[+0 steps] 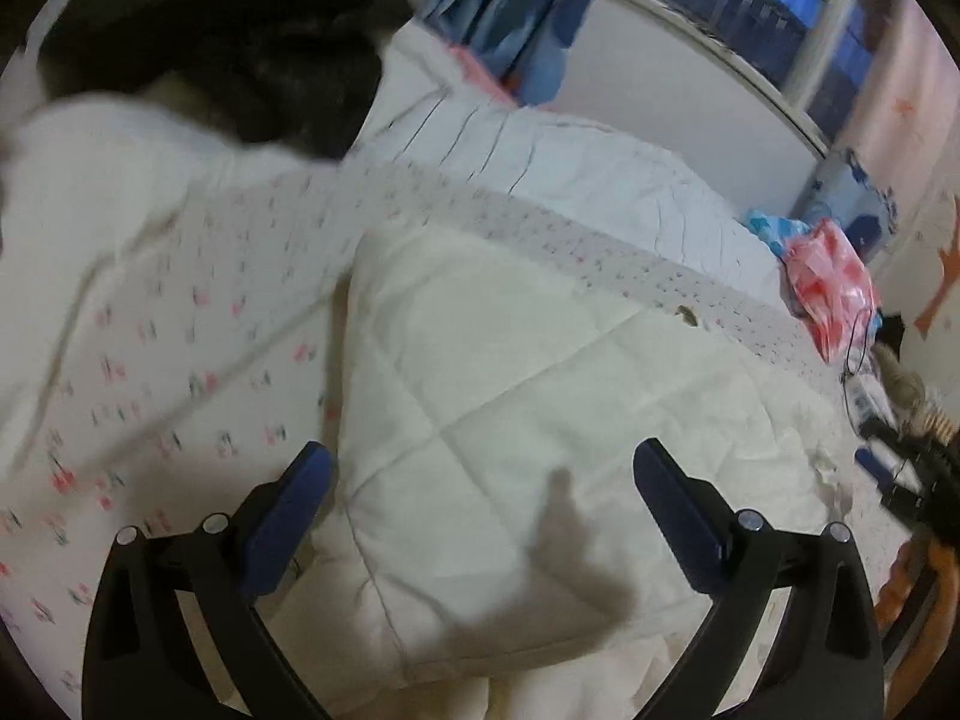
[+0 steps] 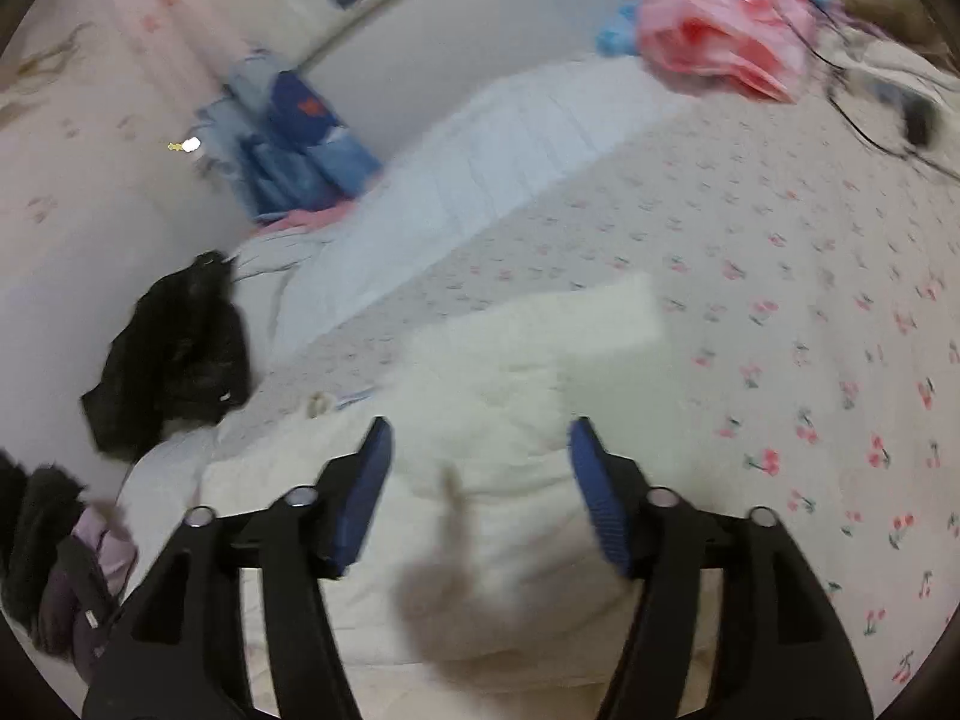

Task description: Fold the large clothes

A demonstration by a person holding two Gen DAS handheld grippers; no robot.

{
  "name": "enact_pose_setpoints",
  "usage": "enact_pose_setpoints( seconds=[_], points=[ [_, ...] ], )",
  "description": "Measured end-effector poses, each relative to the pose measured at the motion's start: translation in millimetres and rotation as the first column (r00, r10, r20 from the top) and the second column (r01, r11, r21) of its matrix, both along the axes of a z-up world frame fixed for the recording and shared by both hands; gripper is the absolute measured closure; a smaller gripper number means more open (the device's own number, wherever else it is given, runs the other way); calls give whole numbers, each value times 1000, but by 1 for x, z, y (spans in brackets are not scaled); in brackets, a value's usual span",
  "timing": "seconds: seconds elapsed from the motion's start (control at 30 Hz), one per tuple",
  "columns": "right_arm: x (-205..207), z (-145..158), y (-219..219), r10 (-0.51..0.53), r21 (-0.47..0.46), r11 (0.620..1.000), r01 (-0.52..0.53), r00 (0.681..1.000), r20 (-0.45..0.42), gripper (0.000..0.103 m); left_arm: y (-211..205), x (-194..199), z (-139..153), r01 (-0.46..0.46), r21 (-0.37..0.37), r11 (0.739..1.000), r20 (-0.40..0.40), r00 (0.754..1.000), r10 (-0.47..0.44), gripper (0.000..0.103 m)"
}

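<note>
On a bed spread with a cherry-print sheet (image 1: pixel 150 324), a dark fuzzy garment (image 1: pixel 228 54) lies heaped at the far left corner in the left wrist view, against a pale blanket (image 1: pixel 540 168) banked along the bed's far edge. Toward the middle, a cream quilted garment (image 1: pixel 510 396), folded into a thick pad, rests flat on the sheet at the bed's near edge. The left gripper (image 1: pixel 483 480) hangs over it with its blue-padded jaws spread wide, one pad beside the garment's left border and the other above its right half, neither pinching the cloth (its shadow falls on the quilting between them). Farther right, a pink-and-red plastic bag (image 1: pixel 831 285) sits at the bed's far right corner, with blue patterned cloth (image 1: pixel 858 210) behind it against the wall. In the right wrist view, the dark garment (image 2: pixel 174 354) drapes at the bed's left edge, blue folded clothes (image 2: pixel 294 144) stand stacked in the far left corner, and the cream garment (image 2: pixel 510 420) again fills the near middle, one corner lifted and blurred. The right gripper (image 2: pixel 480 492) is poised above it with jaws parted and nothing clamped between the pads. At the far right edge, the pink bag (image 2: pixel 726 42) lies near a black cable (image 2: pixel 864 132) trailing across the sheet (image 2: pixel 810 330).
</note>
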State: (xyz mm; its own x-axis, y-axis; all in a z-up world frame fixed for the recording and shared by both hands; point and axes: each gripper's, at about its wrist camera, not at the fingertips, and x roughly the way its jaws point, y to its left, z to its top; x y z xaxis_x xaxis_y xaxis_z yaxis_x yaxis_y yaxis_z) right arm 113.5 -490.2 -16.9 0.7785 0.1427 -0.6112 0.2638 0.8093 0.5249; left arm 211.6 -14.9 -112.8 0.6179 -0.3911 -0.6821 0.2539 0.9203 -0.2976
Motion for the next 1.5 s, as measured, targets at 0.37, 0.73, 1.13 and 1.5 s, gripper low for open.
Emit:
enact_pose_setpoints(
  seconds=[0.37,0.73,1.13,1.5],
  points=[
    [-40,15,-13,34,137,990,-30,999,-26,21,64,-25,35,14,-102,995,-85,996,-22,6],
    [-274,-29,-53,125,158,983,-96,975,-184,11,196,-192,14,44,-175,984,-278,956,-93,6],
    [-362,-65,-29,361,514,815,-268,928,-90,7,164,-273,-58,119,-337,934,-439,858,-268,6],
    [-359,-54,-9,419,469,809,-355,907,-36,85,159,-279,-61,51,-312,949,-516,829,-215,80]
  ],
)
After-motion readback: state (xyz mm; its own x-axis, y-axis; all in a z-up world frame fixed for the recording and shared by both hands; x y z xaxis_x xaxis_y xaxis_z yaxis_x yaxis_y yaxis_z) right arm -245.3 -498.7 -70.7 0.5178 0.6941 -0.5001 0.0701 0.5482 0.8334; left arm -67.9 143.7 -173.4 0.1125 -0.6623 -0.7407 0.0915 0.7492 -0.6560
